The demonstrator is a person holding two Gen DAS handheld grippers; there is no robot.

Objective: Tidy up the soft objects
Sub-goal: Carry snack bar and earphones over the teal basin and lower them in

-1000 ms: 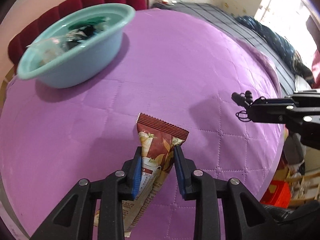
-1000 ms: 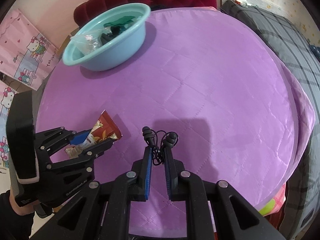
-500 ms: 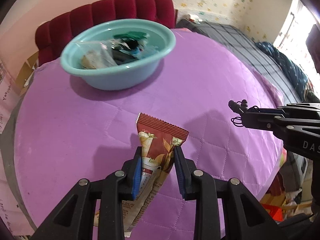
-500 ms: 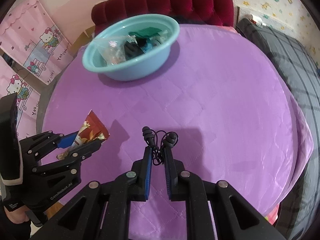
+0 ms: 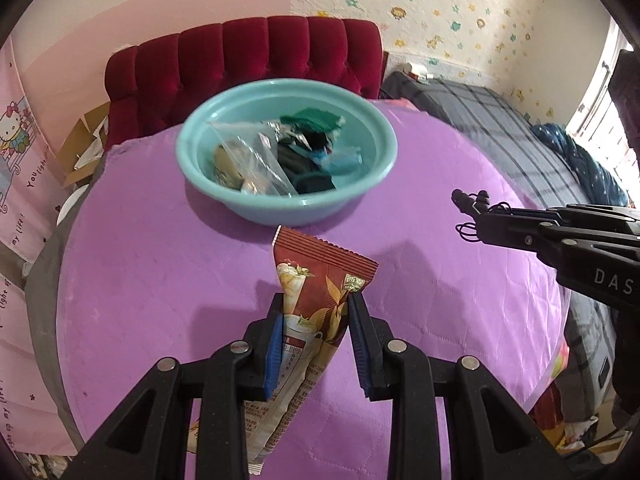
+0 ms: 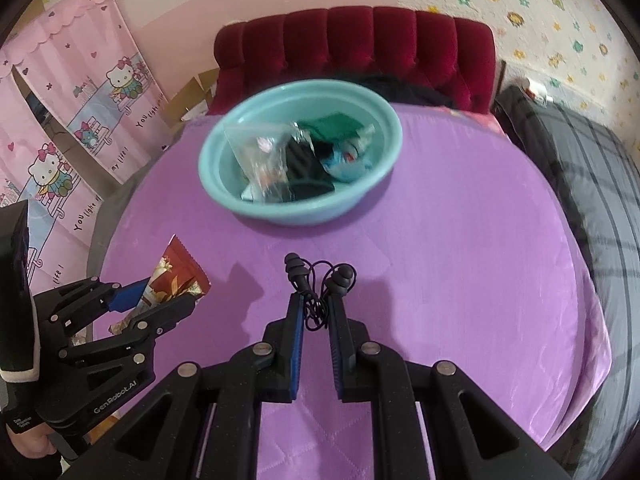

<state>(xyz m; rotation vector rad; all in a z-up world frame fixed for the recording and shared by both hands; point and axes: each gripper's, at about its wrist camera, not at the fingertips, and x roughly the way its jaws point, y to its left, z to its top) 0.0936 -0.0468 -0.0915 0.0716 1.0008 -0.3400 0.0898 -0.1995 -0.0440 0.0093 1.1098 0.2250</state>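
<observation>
My left gripper [image 5: 315,304] is shut on a red-brown snack packet [image 5: 320,280], held in the air above the purple quilted table [image 5: 160,280]; the packet [image 6: 176,276] and left gripper [image 6: 160,296] also show at the left of the right wrist view. My right gripper [image 6: 314,300] is shut on black earphones [image 6: 320,276] with a coiled cord; the earphones [image 5: 470,200] appear at the right in the left wrist view. A light blue basin [image 5: 372,184], also seen as the basin [image 6: 372,196], stands at the table's far side and holds a clear bag and dark soft items.
A dark red tufted chair back [image 6: 360,44] stands behind the table. A bed with a grey checked cover [image 5: 500,120] lies to the right. Pink cartoon posters [image 6: 80,120] and cardboard [image 5: 84,140] are at the left. A person's hand [image 6: 28,440] holds the left gripper.
Both grippers have risen and tilted up toward the basin, which now sits more central and nearer in both views. Each still holds its item.
</observation>
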